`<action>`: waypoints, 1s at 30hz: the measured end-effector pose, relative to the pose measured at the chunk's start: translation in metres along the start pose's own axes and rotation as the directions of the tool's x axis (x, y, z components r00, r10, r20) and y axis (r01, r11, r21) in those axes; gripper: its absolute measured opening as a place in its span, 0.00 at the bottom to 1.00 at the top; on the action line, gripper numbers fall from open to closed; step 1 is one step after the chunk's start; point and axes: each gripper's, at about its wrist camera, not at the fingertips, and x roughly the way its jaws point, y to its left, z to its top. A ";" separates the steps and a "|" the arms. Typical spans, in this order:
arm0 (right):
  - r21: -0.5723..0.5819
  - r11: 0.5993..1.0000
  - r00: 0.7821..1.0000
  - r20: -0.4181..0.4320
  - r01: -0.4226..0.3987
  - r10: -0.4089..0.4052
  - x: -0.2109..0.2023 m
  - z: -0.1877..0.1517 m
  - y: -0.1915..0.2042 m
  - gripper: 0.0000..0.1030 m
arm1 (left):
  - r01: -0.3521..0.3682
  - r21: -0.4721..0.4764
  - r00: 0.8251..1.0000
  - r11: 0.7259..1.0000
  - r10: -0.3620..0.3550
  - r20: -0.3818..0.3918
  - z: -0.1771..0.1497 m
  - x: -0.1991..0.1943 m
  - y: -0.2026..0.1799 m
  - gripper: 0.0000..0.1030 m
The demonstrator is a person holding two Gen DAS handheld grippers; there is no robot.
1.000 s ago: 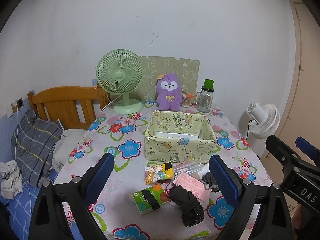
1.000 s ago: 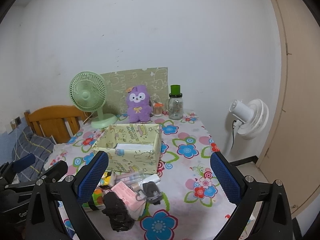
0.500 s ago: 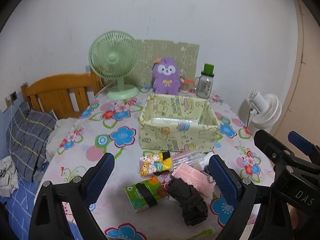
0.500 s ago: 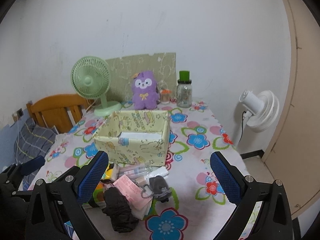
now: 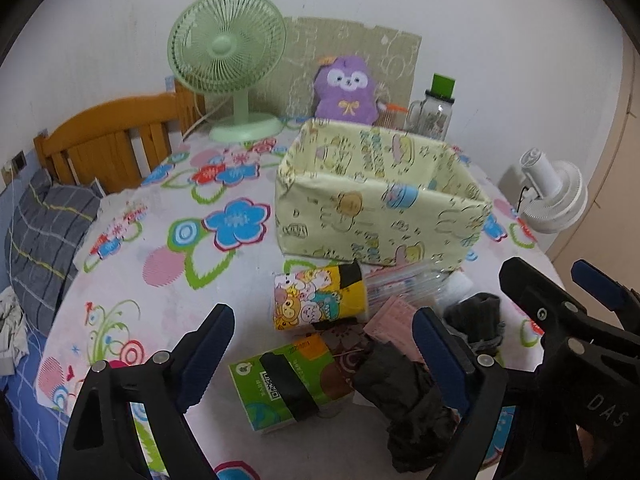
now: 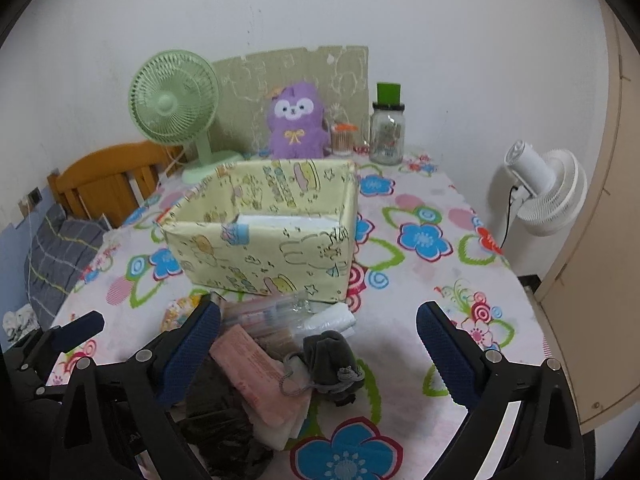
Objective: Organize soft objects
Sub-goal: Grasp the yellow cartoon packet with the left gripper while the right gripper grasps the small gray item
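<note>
Both grippers over the pile of soft items, nothing held.

I see my left gripper (image 5: 324,344) wide apart, its jaws having just been closing slightly, above the green tissue pack (image 5: 280,386) with nothing gripped. My right gripper (image 6: 320,340) stands open above the grey drawstring pouch (image 6: 330,358) and pink packet (image 6: 256,372). The yellow fabric box (image 6: 272,256) sits just behind the pile on the floral tablecloth (image 6: 420,280).

Two fans: green one (image 5: 226,52) at 11 o'clock, white one (image 5: 554,194) at 3 o'clock. One yellow box (image 5: 380,200) at centre. One purple plush (image 5: 347,90) and one jar (image 5: 434,110) at 12 o'clock. Two tissue packs (image 5: 320,300) (image 5: 280,384), one pink packet (image 6: 256,368), one grey pouch (image 6: 330,356) at 6 o'clock.
</note>
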 end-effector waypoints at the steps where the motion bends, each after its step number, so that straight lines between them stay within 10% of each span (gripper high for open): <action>1: 0.004 1.000 1.000 -0.009 0.001 -0.001 0.004 -0.001 -0.001 0.95 | 0.000 -0.001 1.000 1.000 0.000 -0.009 0.000 0.004 0.000 0.88; 12: 0.052 0.999 0.990 -0.138 -0.008 0.015 0.049 -0.014 -0.011 0.75 | -0.023 0.014 0.996 1.000 0.024 -0.082 -0.003 0.038 -0.005 0.86; 23: 0.101 0.993 0.978 -0.197 -0.054 0.074 0.069 -0.021 -0.016 0.31 | -0.038 0.036 0.992 0.999 0.042 -0.116 -0.003 0.055 -0.011 0.86; 30: 0.077 0.996 0.983 -0.173 -0.054 0.067 0.067 -0.015 -0.008 0.26 | -0.038 0.001 0.993 0.999 0.038 -0.114 0.007 0.062 -0.004 0.86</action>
